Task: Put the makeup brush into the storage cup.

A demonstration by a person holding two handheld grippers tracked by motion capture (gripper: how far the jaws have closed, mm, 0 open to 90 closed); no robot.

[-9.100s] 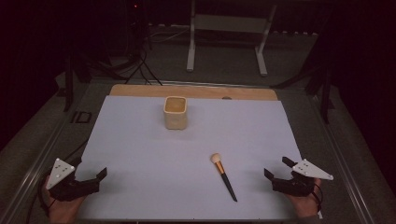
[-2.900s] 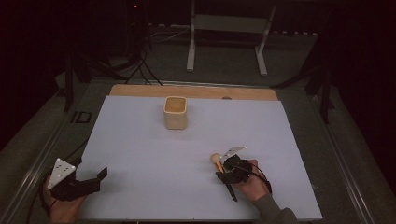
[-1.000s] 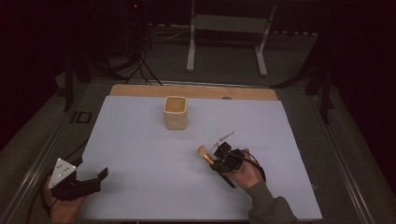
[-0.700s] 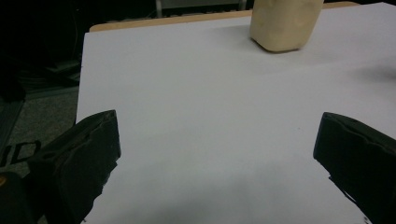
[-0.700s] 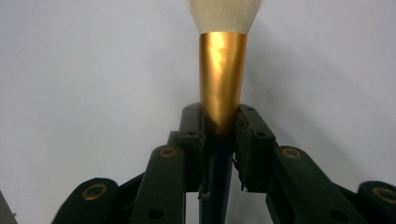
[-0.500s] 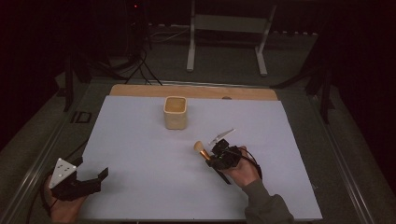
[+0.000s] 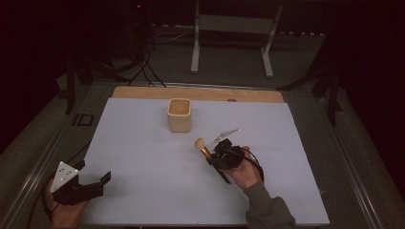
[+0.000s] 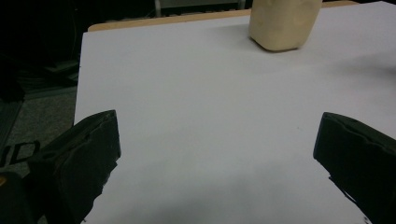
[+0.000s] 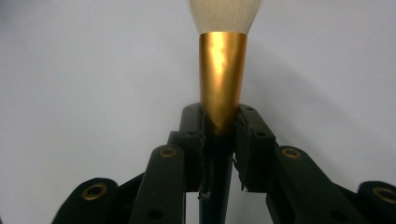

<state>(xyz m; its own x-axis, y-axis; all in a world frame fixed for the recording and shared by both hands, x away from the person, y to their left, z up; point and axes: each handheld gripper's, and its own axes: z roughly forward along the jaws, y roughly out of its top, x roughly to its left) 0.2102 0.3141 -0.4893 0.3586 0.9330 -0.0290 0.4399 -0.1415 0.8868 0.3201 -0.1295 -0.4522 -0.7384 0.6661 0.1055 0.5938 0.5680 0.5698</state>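
Two claws are mine, one in each hand. My right gripper (image 7: 214,156) is clamped tight on the makeup brush (image 7: 205,151), its jaws pinching the black handle just below the gold ferrule (image 9: 222,79); the pale bristle head (image 7: 199,142) points toward 11 o'clock, raised off the white sheet (image 7: 143,157). The rest of the handle trails back toward 5 o'clock under my hand (image 7: 246,174). From the brush, the cream cup (image 7: 179,115) stands upright at about 11 o'clock, near but apart from it. My left gripper (image 7: 93,182) rests at the sheet's 7 o'clock corner, jaws spread wide with nothing between them; its own camera shows bare sheet between them and the cup (image 8: 284,23) far off at 1 o'clock.
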